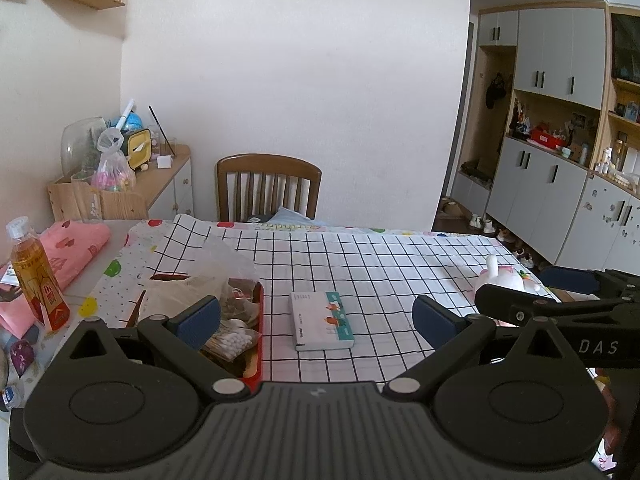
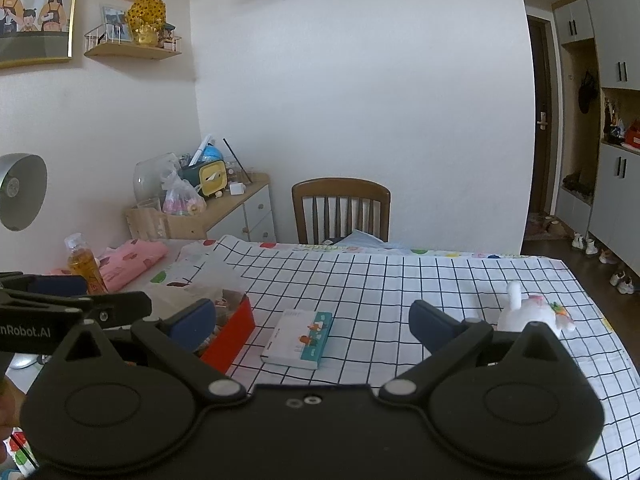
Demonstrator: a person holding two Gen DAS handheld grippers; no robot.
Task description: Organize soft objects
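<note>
Both tongs, left and right, hang spread and empty over the worktop. Nothing is gripped yet; the next move looks like a reach rightward to the white plush toy lying beyond a tissue pack and red tray. Farther back stands a wooden chair.

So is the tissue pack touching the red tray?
Apart. The right wrist view shows bare checked cloth between the tissue pack and the red tray.
</note>
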